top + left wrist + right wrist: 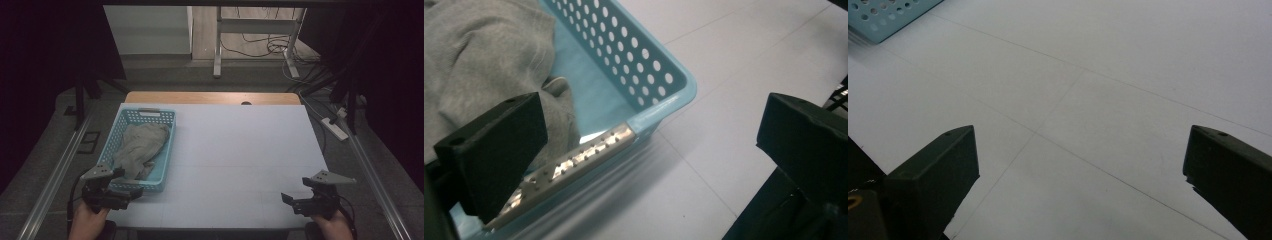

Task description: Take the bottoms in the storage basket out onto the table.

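At the near left edge of the counter (235, 150), the left gripper (131, 192) is held in a hand (87, 220), its jaws spread wide and holding nothing. In the left gripper view one jaw stands over the near end of the basket (674, 87) and the other over bare counter beside it, so the basket's near corner lies between them, touching neither as far as can be told. At the near right edge, well apart from the left, the right gripper (289, 200) is held in the other hand (332, 225); its jaws are also wide apart and empty, above bare white surface.

Just beyond the left gripper sits the light blue perforated basket (167, 150), lengthwise along the counter's left side. A grey cloth (140, 145) lies crumpled inside it, filling most of the bottom. Beyond the counter's far edge stand the legs of another table (217, 50), with cables (260, 45) on the floor.
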